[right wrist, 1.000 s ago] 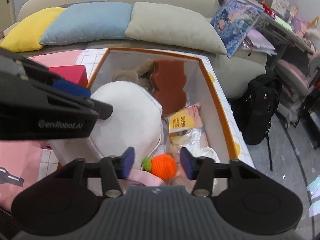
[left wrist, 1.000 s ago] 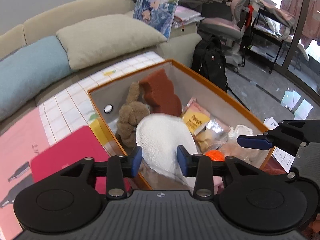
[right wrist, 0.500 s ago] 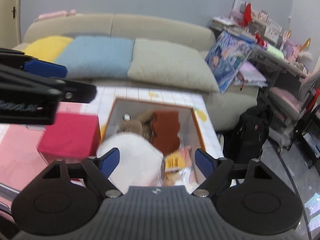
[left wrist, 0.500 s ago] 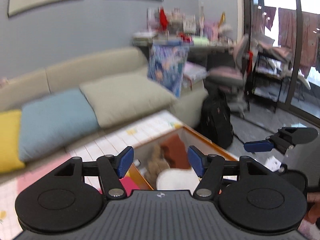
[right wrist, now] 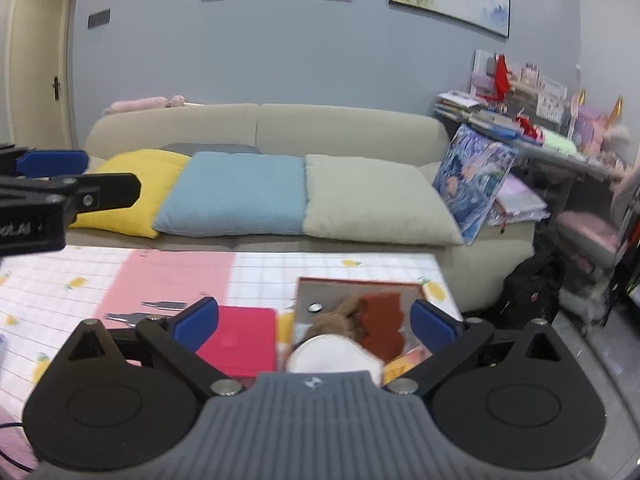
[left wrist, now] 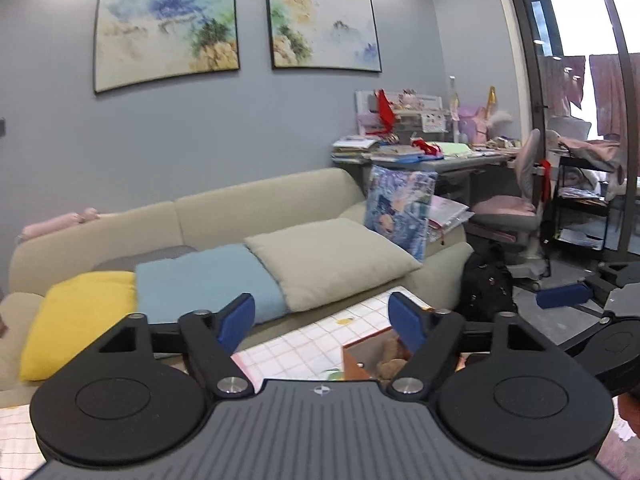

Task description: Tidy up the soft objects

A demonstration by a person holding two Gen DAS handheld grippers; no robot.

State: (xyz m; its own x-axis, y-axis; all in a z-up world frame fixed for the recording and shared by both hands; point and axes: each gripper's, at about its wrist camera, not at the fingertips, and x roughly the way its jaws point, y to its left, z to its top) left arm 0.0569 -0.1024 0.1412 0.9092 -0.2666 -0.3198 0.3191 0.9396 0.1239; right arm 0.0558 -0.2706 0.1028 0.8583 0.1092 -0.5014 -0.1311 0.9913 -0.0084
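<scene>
An orange-rimmed storage box [right wrist: 320,281] sits on the table and holds a white plush cushion [right wrist: 332,354], a brown teddy [right wrist: 340,318] and a rust-brown bear-shaped cushion [right wrist: 380,320]. The box [left wrist: 354,350] and the teddy [left wrist: 390,366] show low in the left wrist view. My right gripper [right wrist: 314,322] is open and empty, raised well back from the box. My left gripper [left wrist: 322,318] is open and empty, raised and facing the sofa.
A pink lidded box [right wrist: 244,338] stands left of the storage box on the checked tablecloth [right wrist: 60,276]. Behind the table is a beige sofa [right wrist: 344,128] with yellow [right wrist: 136,188], blue [right wrist: 240,196] and beige [right wrist: 372,200] pillows. A black backpack [right wrist: 528,288] and a cluttered desk [right wrist: 560,148] are at the right.
Both grippers have opened wide, let go of the white cushion, and lifted up and back from the box. The cushion now lies in the box.
</scene>
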